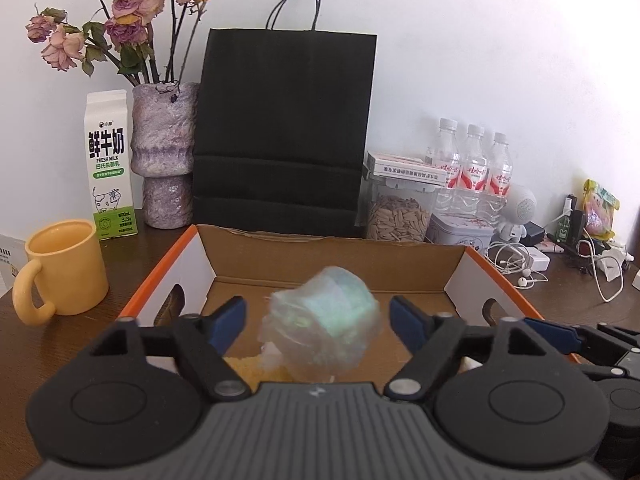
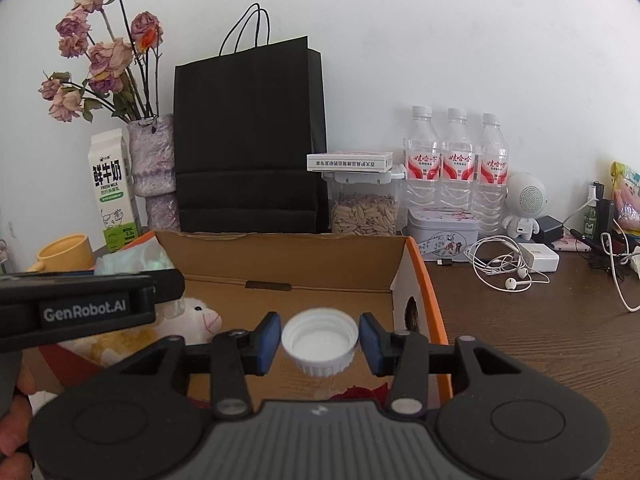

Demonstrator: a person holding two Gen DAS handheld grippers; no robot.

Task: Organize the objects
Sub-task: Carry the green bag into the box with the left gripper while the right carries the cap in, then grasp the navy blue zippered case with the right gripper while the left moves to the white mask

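Left claw (image 1: 316,320) open | wrapped roll (image 1: 324,322) blurred | right claw (image 2: 319,344) open, cap (image 2: 319,340) loose

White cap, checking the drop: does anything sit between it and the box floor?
Nothing visible does. The white cap sits between the right tool's open pads, bare cardboard box floor beyond it.

The cardboard box (image 1: 472,268) sits before the paper bag (image 1: 284,128), with the mug (image 1: 64,268) to its left.
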